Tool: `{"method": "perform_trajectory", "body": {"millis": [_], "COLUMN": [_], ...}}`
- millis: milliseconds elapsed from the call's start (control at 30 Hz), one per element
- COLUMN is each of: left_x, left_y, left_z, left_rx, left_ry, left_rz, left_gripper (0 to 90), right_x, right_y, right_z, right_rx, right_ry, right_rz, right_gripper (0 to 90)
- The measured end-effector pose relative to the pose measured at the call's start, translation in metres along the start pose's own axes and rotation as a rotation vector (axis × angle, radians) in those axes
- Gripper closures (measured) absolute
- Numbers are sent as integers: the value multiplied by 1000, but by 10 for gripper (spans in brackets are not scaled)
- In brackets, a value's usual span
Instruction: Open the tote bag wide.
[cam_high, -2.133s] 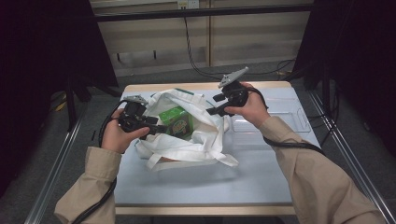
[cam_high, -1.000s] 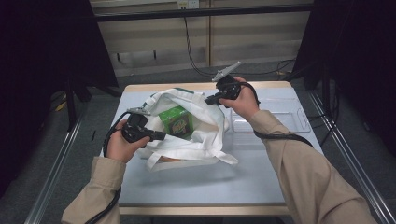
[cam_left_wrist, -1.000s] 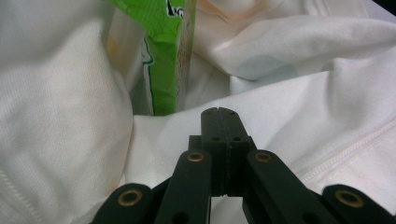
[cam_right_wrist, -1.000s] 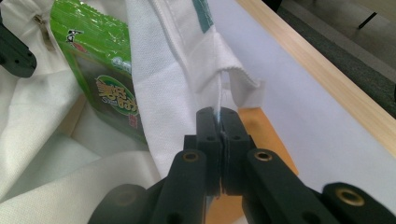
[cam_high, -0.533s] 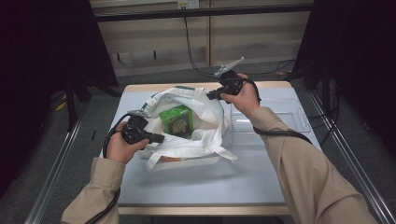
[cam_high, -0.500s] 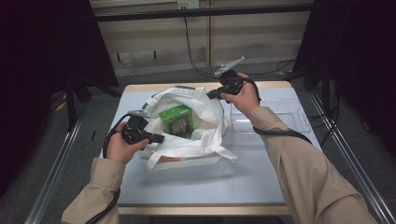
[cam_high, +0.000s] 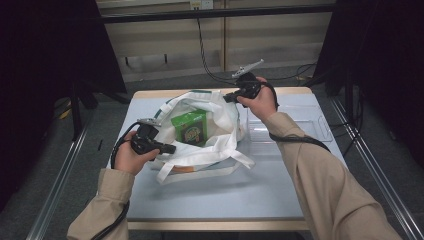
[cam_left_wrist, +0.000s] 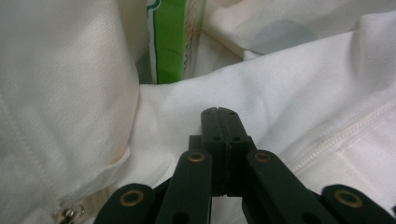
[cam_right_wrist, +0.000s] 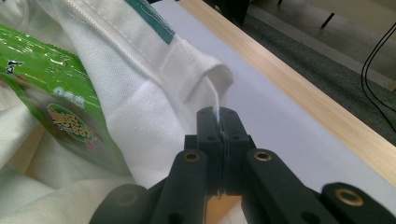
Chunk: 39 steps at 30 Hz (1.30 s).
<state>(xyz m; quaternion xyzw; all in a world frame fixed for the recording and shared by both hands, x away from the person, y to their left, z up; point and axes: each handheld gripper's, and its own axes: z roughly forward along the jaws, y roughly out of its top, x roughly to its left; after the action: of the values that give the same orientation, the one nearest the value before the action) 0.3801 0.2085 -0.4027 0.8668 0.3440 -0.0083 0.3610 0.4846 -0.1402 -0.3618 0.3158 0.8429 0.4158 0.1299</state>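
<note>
Judging by its folds, the white cloth bag (cam_high: 220, 131) is soft and light, best held at its rim, where the left tool (cam_left_wrist: 218, 112) and right tool (cam_right_wrist: 218, 113) are each pinching fabric.

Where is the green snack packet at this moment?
In the high view, the green snack packet stands inside the open white cloth bag at the middle of the pale blue table, between the left gripper and the right gripper.

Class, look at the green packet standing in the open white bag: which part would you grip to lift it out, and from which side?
Probably the green packet's top edge, coming from above: it stands upright in the white bag, whose cloth surrounds its lower part, and the mouth is held open by the left gripper and right gripper.
</note>
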Motion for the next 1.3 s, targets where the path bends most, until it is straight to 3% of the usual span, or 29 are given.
{"method": "perform_trajectory", "body": {"millis": [267, 333, 633, 767, 867, 1300], "left_x": [2, 2, 0, 2, 0, 4], "left_y": [-2, -3, -4, -3, -4, -7], "left_z": [3, 3, 6, 7, 9, 11], "left_rx": [32, 16, 26, 47, 30, 52], "left_ry": [6, 8, 6, 10, 12, 23], "left_rz": [19, 10, 5, 28, 7, 19], "left_gripper": [900, 900, 900, 900, 900, 900], "right_x": [-7, -8, -11, -12, -11, -11], "right_y": [-4, -4, -11, -14, -15, -31], "right_z": [8, 10, 18, 21, 24, 35], "right_rx": [6, 10, 25, 36, 39, 56], "right_ry": [-8, -16, -31, -42, -42, -43], "right_rz": [9, 11, 14, 18, 14, 33], "right_gripper": [894, 893, 894, 894, 893, 893]}}
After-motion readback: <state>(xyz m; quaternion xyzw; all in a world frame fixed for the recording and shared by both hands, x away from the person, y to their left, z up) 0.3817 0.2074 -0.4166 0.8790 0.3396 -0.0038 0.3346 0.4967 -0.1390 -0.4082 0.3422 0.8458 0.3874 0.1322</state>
